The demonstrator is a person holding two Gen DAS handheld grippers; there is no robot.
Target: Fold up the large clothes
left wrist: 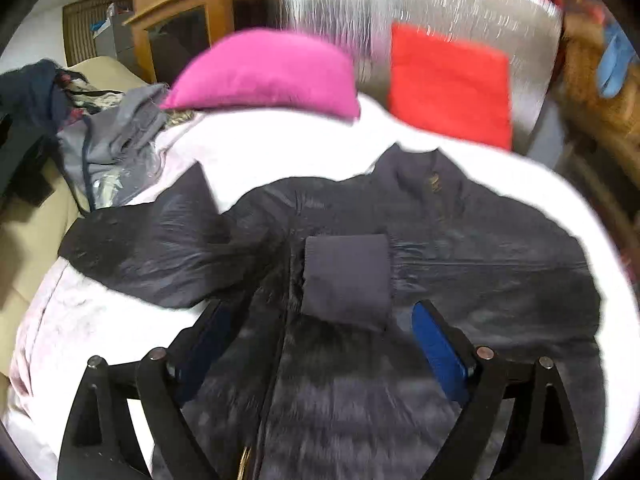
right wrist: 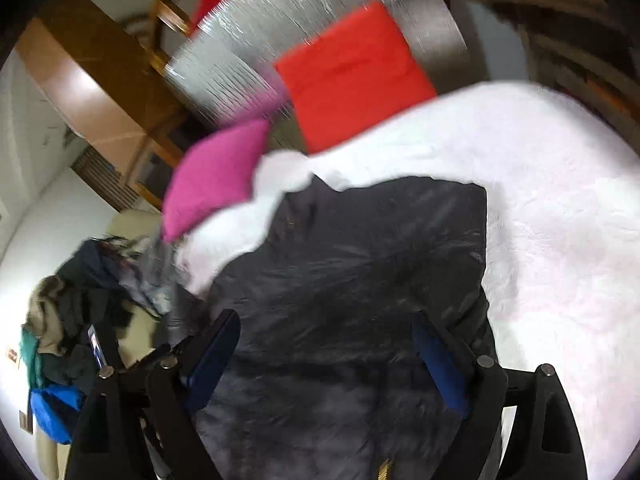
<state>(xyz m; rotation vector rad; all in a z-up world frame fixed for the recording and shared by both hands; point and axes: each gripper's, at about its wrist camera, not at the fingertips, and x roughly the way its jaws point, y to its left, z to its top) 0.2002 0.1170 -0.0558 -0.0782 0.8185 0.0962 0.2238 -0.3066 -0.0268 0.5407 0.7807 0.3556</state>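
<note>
A large dark puffer jacket (left wrist: 460,248) lies spread on a white bed cover (left wrist: 280,148). One sleeve is folded across the chest, its knit cuff (left wrist: 346,280) lying at the middle. The other sleeve (left wrist: 152,248) sticks out to the left. My left gripper (left wrist: 320,320) is open, hovering over the jacket just short of the cuff, empty. In the right wrist view the jacket (right wrist: 360,272) fills the centre on the cover (right wrist: 540,208). My right gripper (right wrist: 326,332) is open above the jacket body, empty.
A pink pillow (left wrist: 264,72) and a red pillow (left wrist: 448,84) lie at the head of the bed against a silver board (left wrist: 460,4). A pile of other clothes (left wrist: 100,144) lies left of the bed. A wooden cabinet (left wrist: 180,28) stands behind.
</note>
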